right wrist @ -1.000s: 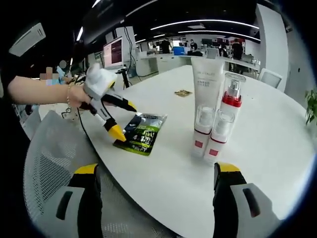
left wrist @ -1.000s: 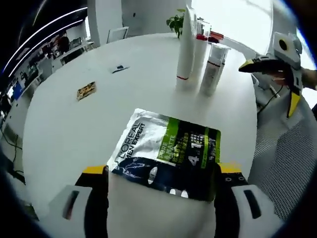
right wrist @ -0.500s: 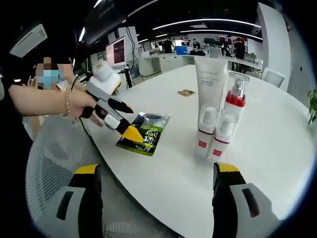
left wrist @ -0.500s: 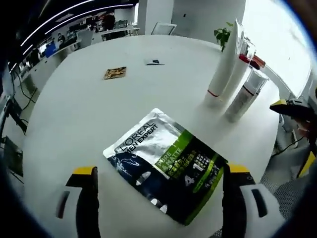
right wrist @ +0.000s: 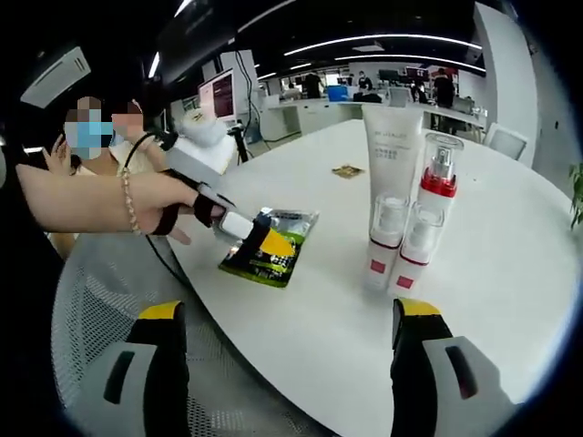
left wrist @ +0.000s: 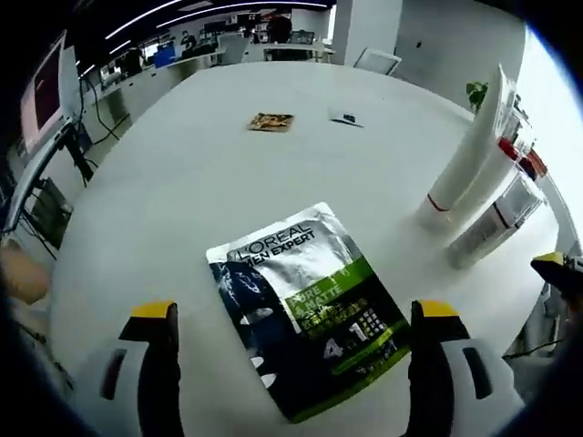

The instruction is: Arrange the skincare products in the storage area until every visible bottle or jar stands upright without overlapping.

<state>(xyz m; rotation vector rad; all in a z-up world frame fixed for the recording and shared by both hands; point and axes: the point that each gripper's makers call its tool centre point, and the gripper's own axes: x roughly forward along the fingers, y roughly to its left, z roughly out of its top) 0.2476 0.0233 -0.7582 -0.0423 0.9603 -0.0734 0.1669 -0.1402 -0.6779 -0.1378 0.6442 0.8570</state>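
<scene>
A silver, black and green L'Oreal sachet [left wrist: 301, 314] lies flat on the white round table [left wrist: 164, 200]. My left gripper [left wrist: 293, 311] hovers over it, open, one jaw on either side. In the right gripper view a hand holds the left gripper [right wrist: 250, 238] low over the sachet [right wrist: 282, 250]. A tall white tube [right wrist: 393, 150], a pump bottle with a red collar [right wrist: 437, 182] and two small clear-capped bottles [right wrist: 384, 241] stand upright in a tight group. The same group [left wrist: 474, 182] leans at the right of the left gripper view. My right gripper [right wrist: 288, 309] is open and empty, off the table's edge.
A small snack packet [left wrist: 271, 120] and a small card [left wrist: 344, 116] lie far across the table. A grey mesh chair [right wrist: 91, 309] sits below my right gripper. A person's arm [right wrist: 91, 196] reaches in from the left. Office desks and monitors fill the background.
The left gripper has swung round and moved in low over the sachet, which still lies in the same spot. The bottles and the right gripper have hardly moved.
</scene>
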